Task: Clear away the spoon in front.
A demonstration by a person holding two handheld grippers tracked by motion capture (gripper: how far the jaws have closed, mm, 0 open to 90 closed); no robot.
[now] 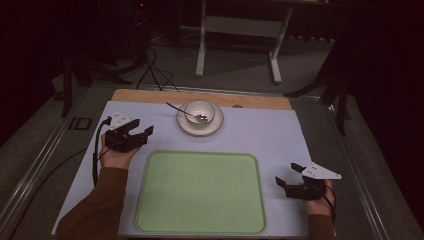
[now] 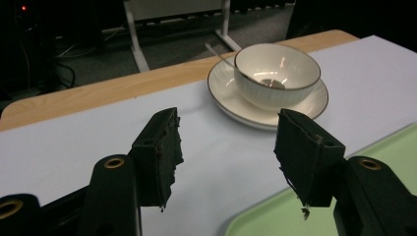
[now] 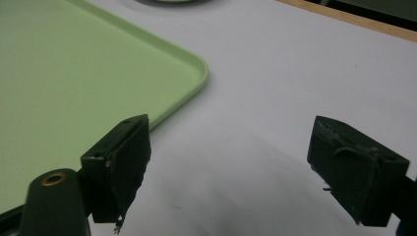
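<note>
While empty, left claw (image 1: 138,131) agape, near bowl (image 1: 199,112)

The bowl (image 2: 276,73) and its saucer (image 2: 231,98) look like glossy glazed ceramic with a thin dark rim line, and the spoon (image 1: 187,114) in the bowl looks like shiny metal. The green tray (image 1: 200,192) is smooth matt plastic, lying on a matt pale sheet (image 1: 270,135) like paper or vinyl, with bare light wood of the desk (image 1: 150,96) along the far edge. Both grippers' jaws carry rough, frayed black pads (image 2: 164,152) on smooth black plastic bodies with brass-coloured eyelets (image 2: 114,162).
</note>
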